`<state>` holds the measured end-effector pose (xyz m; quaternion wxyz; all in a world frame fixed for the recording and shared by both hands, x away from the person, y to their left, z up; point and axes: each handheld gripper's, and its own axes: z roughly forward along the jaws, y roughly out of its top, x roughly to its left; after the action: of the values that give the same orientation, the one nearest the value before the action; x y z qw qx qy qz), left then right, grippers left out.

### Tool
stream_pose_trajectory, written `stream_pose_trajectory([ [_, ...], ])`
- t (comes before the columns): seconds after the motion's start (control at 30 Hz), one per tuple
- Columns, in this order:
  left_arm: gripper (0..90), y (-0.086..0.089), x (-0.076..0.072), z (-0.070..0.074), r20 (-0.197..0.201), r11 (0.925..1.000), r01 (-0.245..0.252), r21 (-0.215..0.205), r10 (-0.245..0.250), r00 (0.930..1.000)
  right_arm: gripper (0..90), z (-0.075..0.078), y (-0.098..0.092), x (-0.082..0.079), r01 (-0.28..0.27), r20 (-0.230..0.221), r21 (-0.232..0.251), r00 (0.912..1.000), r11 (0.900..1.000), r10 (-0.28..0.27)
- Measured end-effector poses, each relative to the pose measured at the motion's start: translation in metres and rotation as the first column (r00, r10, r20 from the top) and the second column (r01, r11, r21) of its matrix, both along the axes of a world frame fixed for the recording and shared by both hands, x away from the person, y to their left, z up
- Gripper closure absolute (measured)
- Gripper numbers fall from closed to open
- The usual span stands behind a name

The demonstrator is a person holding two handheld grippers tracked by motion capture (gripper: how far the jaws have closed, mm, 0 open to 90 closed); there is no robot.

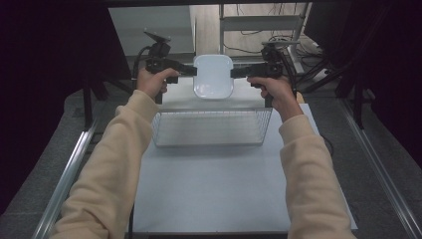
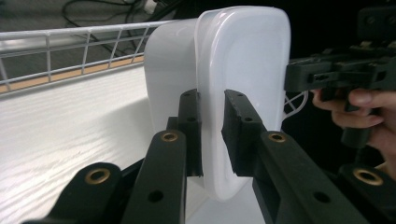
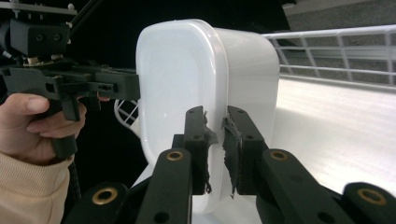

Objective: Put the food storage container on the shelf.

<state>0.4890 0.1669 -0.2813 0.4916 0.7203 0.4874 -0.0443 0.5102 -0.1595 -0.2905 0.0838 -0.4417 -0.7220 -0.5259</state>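
A white plastic container point(image 1: 213, 75) with rounded corners hangs in the air, tilted toward me, beyond a wire basket point(image 1: 211, 142). My left gripper point(image 1: 191, 70) is shut on its left rim, and in the left gripper view the black pads of my left gripper point(image 2: 212, 135) pinch the container's point(image 2: 243, 60) thin edge. My right gripper point(image 1: 235, 72) is shut on the opposite rim; in the right gripper view the worn pads of my right gripper point(image 3: 215, 149) clamp the container's point(image 3: 173, 79) lip. Each gripper view also shows the other hand and its gripper farther off.
The empty wire basket sits on the white tabletop point(image 1: 214, 189) just below and in front of the container. Its railing shows in the left gripper view point(image 2: 84, 51) and the right gripper view point(image 3: 336, 51). Metal rails point(image 1: 69, 169) border the table. Cables and a shelf frame point(image 1: 259, 22) lie behind.
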Motion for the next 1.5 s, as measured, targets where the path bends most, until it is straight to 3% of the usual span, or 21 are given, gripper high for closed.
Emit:
stream_pose_trajectory([
  [0.2, 75.3, 0.008, 0.022, -0.01, -0.1, 0.9969, -0.011, -0.078, 0.004, 0.9949, 74.7, -0.001, 0.006, 0.016, 0.045, -0.065, -0.008, 0.9969, 0.999, -0.045],
  [0.43, 72.9, 0.016, 0.039, -0.027, -0.186, 0.9823, -0.018, -0.186, -0.017, 0.9824, 71.4, -0.006, 0.01, 0.029, 0.081, -0.134, -0.009, 0.9876, 0.997, -0.081],
  [0.67, 67.2, 0.014, 0.044, -0.038, -0.222, 0.9805, -0.017, -0.196, -0.028, 0.9747, 69.0, -0.013, 0.011, 0.033, 0.112, -0.188, -0.001, 0.976, 0.994, -0.11],
  [0.8, 66.4, 0.012, 0.042, -0.039, -0.209, 0.9803, -0.019, -0.196, -0.023, 0.9776, 66.3, -0.014, 0.01, 0.032, 0.115, -0.193, -0.001, 0.9747, 0.993, -0.113],
  [0.87, 64.1, 0.007, 0.039, -0.036, -0.179, 0.9867, -0.017, -0.162, -0.013, 0.9838, 54.1, -0.014, 0.012, 0.031, 0.112, -0.185, -0.015, 0.9762, 0.994, -0.113],
  [0.93, 56.1, 0.004, 0.034, -0.032, -0.141, 0.9913, -0.015, -0.131, -0.004, 0.99, 41.3, -0.011, 0.017, 0.026, 0.132, -0.15, -0.056, 0.9788, 0.99, -0.139],
  [0.97, 51.0, 0.003, 0.031, -0.03, -0.124, 0.9924, -0.026, -0.12, 0.011, 0.9922, 36.5, -0.008, 0.019, 0.023, 0.147, -0.109, -0.077, 0.9818, 0.986, -0.155],
  [1.07, 39.6, 0.004, 0.019, -0.018, -0.031, 0.9948, -0.066, -0.078, 0.064, 0.9975, 30.0, 0.001, 0.022, 0.01, 0.155, -0.043, -0.093, 0.9862, 0.983, -0.16],
  [1.2, 33.5, 0.006, -0.002, -0.006, 0.069, 0.9949, -0.096, -0.03, 0.098, 0.9928, 25.0, 0.011, 0.018, -0.006, 0.164, 0.036, -0.093, 0.9863, 0.982, -0.161],
  [1.23, 32.7, 0.006, -0.005, -0.005, 0.074, 0.995, -0.097, -0.024, 0.099, 0.9923, 24.1, 0.013, 0.016, -0.011, 0.156, 0.059, -0.1, 0.9869, 0.983, -0.15],
  [1.27, 32.3, 0.007, -0.012, -0.003, 0.099, 0.9957, -0.092, 0.001, 0.092, 0.9909, 23.8, 0.014, 0.015, -0.013, 0.151, 0.069, -0.107, 0.9872, 0.983, -0.144],
  [1.33, 31.3, 0.008, -0.026, -0.002, 0.134, 0.9958, -0.08, 0.043, 0.074, 0.9883, 23.1, 0.016, 0.009, -0.024, 0.139, 0.13, -0.128, 0.984, 0.982, -0.123],
  [1.5, 29.4, 0.01, -0.062, -0.007, 0.198, 0.9924, -0.072, 0.1, 0.051, 0.9789, 22.4, 0.013, -0.006, -0.051, 0.112, 0.182, -0.123, 0.9793, 0.986, -0.088],
])
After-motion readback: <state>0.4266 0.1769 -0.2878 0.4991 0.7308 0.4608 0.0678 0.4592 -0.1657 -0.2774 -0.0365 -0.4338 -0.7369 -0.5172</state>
